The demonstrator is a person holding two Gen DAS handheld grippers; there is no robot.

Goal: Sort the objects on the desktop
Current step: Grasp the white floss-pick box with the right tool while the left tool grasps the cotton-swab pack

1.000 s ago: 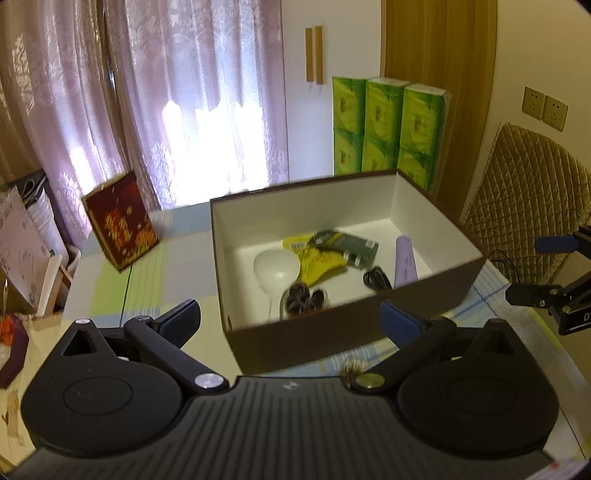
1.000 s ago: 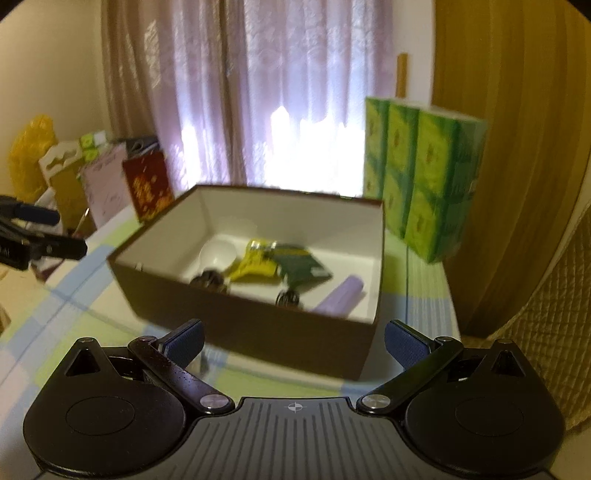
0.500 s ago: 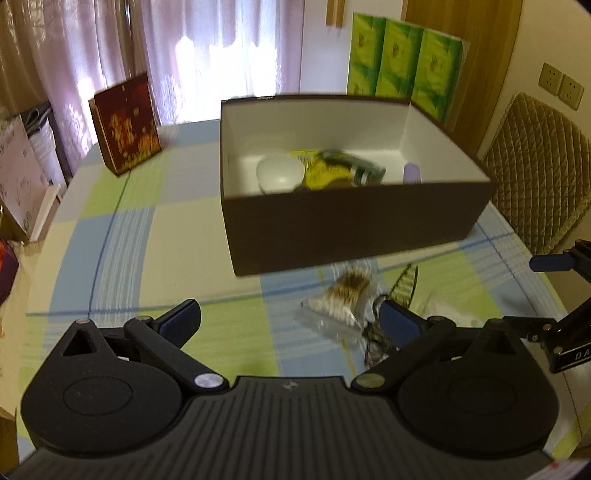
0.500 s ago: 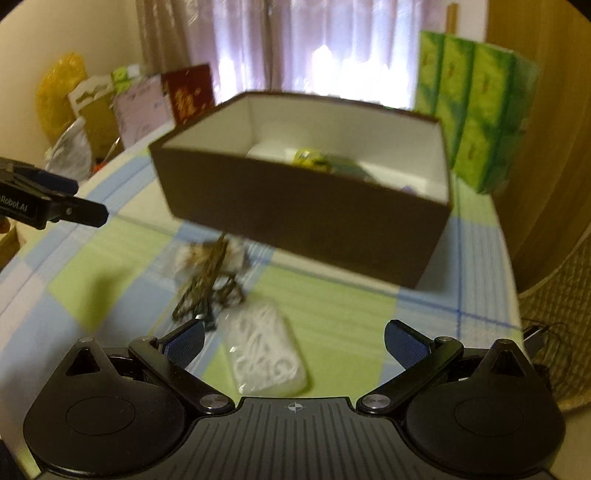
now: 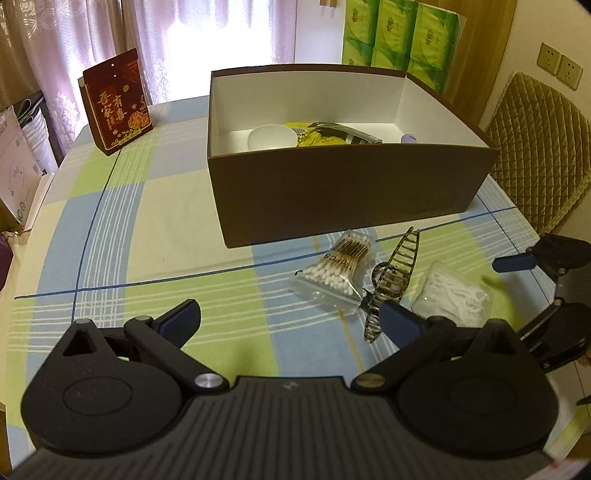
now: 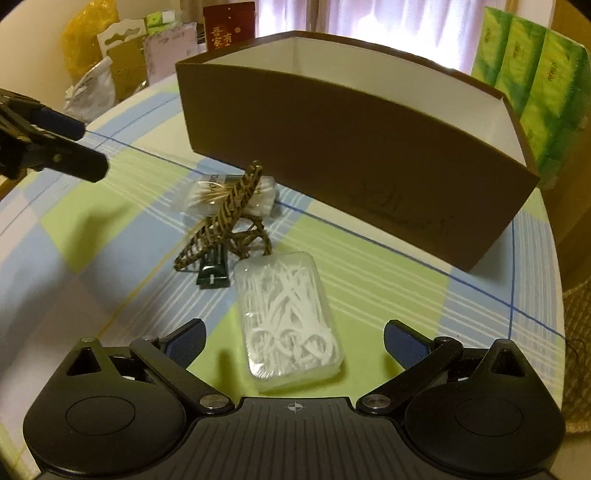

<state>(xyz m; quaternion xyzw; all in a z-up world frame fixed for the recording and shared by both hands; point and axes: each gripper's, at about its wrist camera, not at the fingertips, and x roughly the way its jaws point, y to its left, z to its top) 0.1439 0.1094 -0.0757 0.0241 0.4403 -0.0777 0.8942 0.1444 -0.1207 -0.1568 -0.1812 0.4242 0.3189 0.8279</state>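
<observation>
The right hand-held gripper [image 6: 293, 338] hangs low over the surface [image 6: 388, 269] with its fingers spread wide and nothing between them; the clear case of white floss picks [image 6: 290, 319] lies on the cloth just ahead, in line with the gap. The left hand-held gripper [image 5: 291, 319] is also spread apart and empty, held higher and further back. Its right finger tip overlaps the lower end of the tortoiseshell hair clip [image 5: 393, 278] in its own view; whether they touch cannot be told.

Beyond the case, the hair clip stands tilted over a small dark object [image 6: 214, 266], with a clear bag of cotton swabs [image 5: 338, 271] just behind it. All four lie close together on the surface in front of the near wall of a brown box [image 5: 351, 192] with a white lining. Inside the box are a white bowl [image 5: 271, 137], a yellow packet [image 5: 314, 136], a dark green packet [image 5: 347, 133] and the tip of something pale purple [image 5: 409, 138] at the right end.

The surface is covered with a checked cloth in green, blue and cream. A red card with gold characters [image 5: 116, 101] stands upright at its far left, well apart from the box. Green tissue packs [image 5: 399, 40] are stacked behind the box, pale curtains [image 5: 110, 33] hang across a bright window, and a quilted chair back [image 5: 535, 155] stands at the right.
</observation>
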